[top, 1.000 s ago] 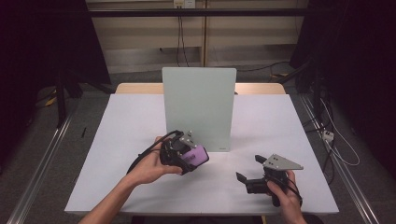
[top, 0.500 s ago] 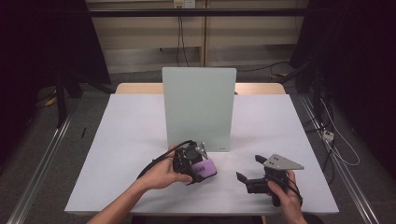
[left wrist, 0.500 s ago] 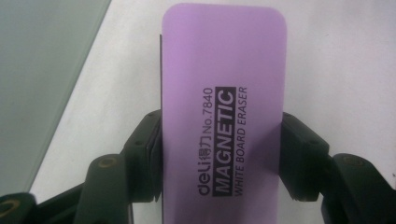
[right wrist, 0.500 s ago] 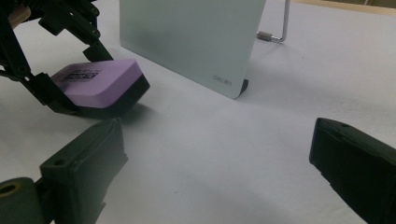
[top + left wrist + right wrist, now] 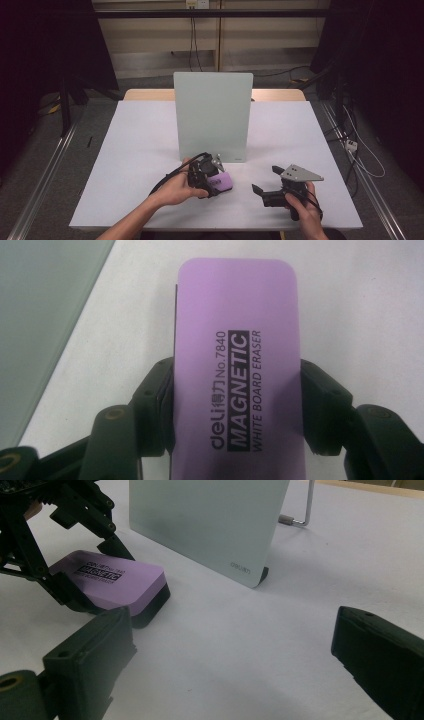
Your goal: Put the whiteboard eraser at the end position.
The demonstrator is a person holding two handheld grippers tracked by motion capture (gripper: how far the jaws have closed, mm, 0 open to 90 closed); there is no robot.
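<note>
The left gripper [image 5: 212, 179] sits low over the desk [image 5: 135, 150], just in front of the board [image 5: 212, 115], with its jaws clamped on the two long sides of the eraser [image 5: 222, 182]. In the left gripper view the eraser [image 5: 237, 370] lies lengthwise between the jaws, purple top up, printed "deli No.7840 MAGNETIC WHITE BOARD ERASER", and the board's pale green face [image 5: 45, 315] fills the upper left corner. In the right gripper view the eraser [image 5: 112, 580] shows a black pad layer under the purple body; its free end rests on the desk [image 5: 240, 645] or just above it, contact cannot be told, and the end held by the left gripper [image 5: 75, 555] sits slightly higher. The eraser is near the board's front edge, not touching it. The board [image 5: 210, 525] stands upright on small black feet, with a metal stay behind it, and carries a small "deli" mark near its lower corner. The right gripper [image 5: 260, 192] rests on the desk to the right of the eraser, well apart from it and pointing towards it; its jaws stand wide apart with nothing between them. Each gripper is held by a hand coming in from the near edge.
</note>
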